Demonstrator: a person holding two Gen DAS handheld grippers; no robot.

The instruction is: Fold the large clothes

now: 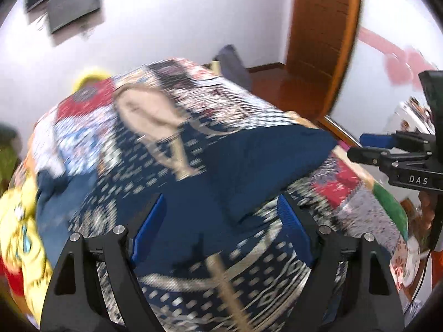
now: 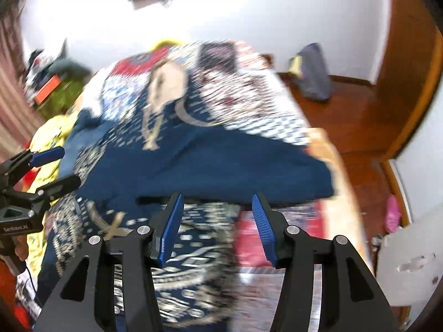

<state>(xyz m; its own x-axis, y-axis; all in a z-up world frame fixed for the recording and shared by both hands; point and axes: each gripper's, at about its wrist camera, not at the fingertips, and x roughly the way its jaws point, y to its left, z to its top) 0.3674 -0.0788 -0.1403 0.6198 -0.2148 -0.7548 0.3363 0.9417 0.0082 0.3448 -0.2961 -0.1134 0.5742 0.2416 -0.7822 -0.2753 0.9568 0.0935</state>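
Observation:
A large navy garment (image 1: 193,166) with a cream and white pattern lies spread on the bed, also in the right wrist view (image 2: 180,160). A plain navy part (image 1: 263,160) is folded over it toward the right. My left gripper (image 1: 221,215) is open and empty, just above the garment's near part. My right gripper (image 2: 217,210) is open and empty, above the garment's near right edge. The right gripper also shows at the right of the left wrist view (image 1: 365,148), and the left gripper at the left of the right wrist view (image 2: 59,166). Both views are blurred.
The bed has a patchwork cover (image 1: 354,193) with red and white squares. A yellow cloth (image 2: 47,138) lies at the left. A grey bag (image 2: 313,72) stands on the wooden floor (image 2: 354,116) by the wall. A wooden door (image 1: 321,27) is at the right.

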